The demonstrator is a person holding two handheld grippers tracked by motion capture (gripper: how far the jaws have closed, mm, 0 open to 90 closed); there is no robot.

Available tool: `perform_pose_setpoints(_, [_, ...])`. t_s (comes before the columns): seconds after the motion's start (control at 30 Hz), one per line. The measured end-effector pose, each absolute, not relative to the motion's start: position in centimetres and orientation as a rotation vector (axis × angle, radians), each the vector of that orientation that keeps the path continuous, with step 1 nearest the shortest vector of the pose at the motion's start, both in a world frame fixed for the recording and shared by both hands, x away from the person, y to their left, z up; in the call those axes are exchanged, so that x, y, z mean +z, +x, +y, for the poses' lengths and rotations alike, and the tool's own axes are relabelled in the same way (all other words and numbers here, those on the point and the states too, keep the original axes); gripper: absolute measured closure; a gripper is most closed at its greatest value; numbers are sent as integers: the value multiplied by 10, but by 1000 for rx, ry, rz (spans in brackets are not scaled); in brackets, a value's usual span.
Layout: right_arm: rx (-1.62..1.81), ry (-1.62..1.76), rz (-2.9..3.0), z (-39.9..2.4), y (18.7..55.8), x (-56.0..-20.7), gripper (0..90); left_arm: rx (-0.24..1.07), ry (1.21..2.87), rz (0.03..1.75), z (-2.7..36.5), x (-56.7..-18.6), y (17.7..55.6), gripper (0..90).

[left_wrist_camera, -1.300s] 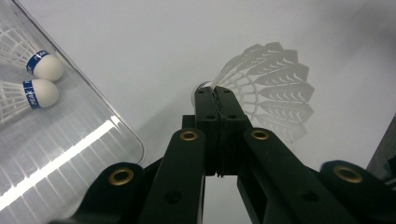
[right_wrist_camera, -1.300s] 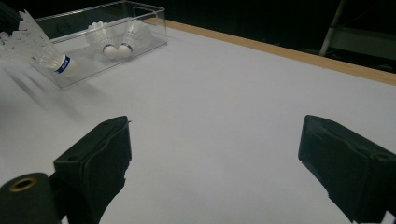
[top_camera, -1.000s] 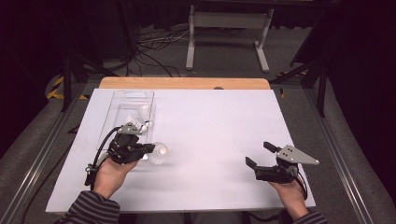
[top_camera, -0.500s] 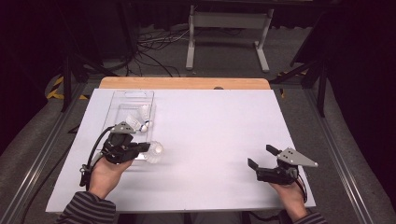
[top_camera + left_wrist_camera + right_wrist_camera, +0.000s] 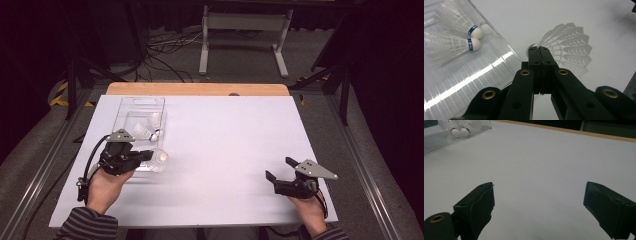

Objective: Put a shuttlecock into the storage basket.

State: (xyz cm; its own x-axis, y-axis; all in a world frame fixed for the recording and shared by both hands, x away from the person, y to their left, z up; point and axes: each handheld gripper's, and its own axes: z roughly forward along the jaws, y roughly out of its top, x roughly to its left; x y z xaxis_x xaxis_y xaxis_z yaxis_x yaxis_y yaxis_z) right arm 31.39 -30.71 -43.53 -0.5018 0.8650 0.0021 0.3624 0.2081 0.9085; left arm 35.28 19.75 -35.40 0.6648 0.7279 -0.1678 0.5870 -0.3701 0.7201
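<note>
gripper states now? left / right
Left gripper: closed on a shuttlecock, jaws pinching its feather skirt near the cork.
Right gripper: open, nothing between the jaws.

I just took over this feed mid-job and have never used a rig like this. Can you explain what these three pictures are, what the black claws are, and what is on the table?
No robot here: a person holds a hand-held two-jaw gripper in each hand. The high view looks down from above the person's side of the table, which has a white cover. The other two pictures come from cameras riding on the grippers, looking along their black jaws.

The left gripper is shut on a white shuttlecock, pinching it near its cork end, just beside a clear plastic tray. Two more shuttlecocks lie inside that tray, each with a blue band near its cork.

The right gripper is at the near right of the table, jaws wide open with nothing between them; its own view shows bare white surface ahead.
</note>
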Motion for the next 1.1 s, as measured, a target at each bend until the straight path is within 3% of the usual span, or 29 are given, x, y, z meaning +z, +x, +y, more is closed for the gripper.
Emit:
perform_pose_setpoints(0.5, [1261,1165,1969,-308,314,-437,106,239,2015,1067,220,-338,355,898])
perform_pose_setpoints(1.1, [1251,1151,1983,-306,314,-437,106,294,2007,1169,235,-327,386,898])
